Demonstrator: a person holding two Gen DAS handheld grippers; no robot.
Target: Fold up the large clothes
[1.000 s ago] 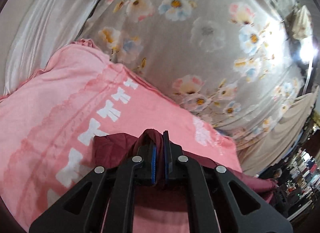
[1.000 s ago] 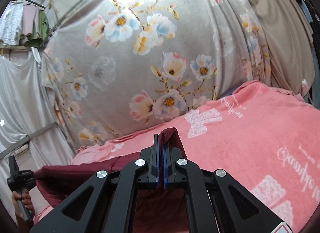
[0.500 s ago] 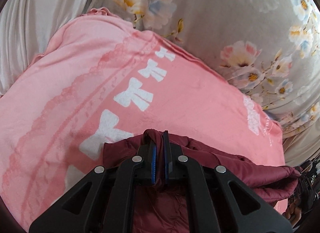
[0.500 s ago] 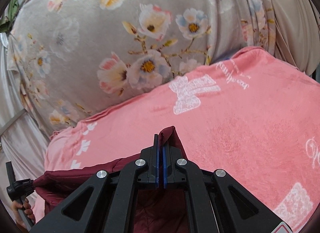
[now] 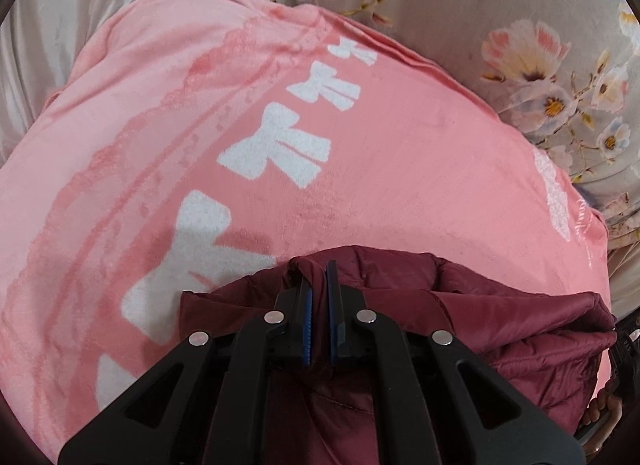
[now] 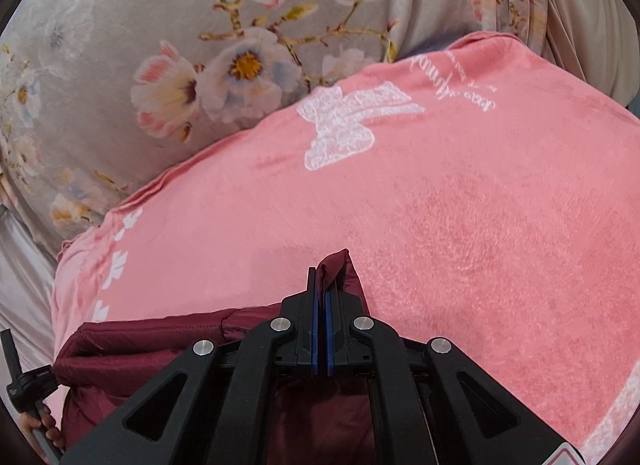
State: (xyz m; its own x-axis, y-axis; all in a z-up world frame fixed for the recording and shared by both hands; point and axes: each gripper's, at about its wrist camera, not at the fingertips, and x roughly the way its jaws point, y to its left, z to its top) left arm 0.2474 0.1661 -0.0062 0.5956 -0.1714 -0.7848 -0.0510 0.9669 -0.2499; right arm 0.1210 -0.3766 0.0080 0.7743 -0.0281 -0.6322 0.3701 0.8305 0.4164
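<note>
A dark maroon padded garment [image 5: 500,317] hangs stretched between both grippers, low over a pink blanket [image 5: 380,169] with white bow prints. My left gripper [image 5: 319,277] is shut on one corner of the garment, a fold of maroon cloth pinched between its blue pads. In the right wrist view the same maroon garment [image 6: 160,341] runs off to the left, and my right gripper [image 6: 322,285] is shut on its other corner, whose tip pokes up past the fingers. The garment's lower part is hidden under the gripper bodies.
The pink blanket [image 6: 460,225] covers a bed-like surface. Behind it hangs a grey floral curtain [image 6: 200,45], with pale plain fabric [image 5: 48,5] at the far left. A hand holding the other gripper's handle [image 6: 24,397] shows at the lower left of the right wrist view.
Both grippers have come down and forward with the maroon garment; the pink blanket now fills most of each view and the floral curtain has slid to the top. Both grips are unchanged.
</note>
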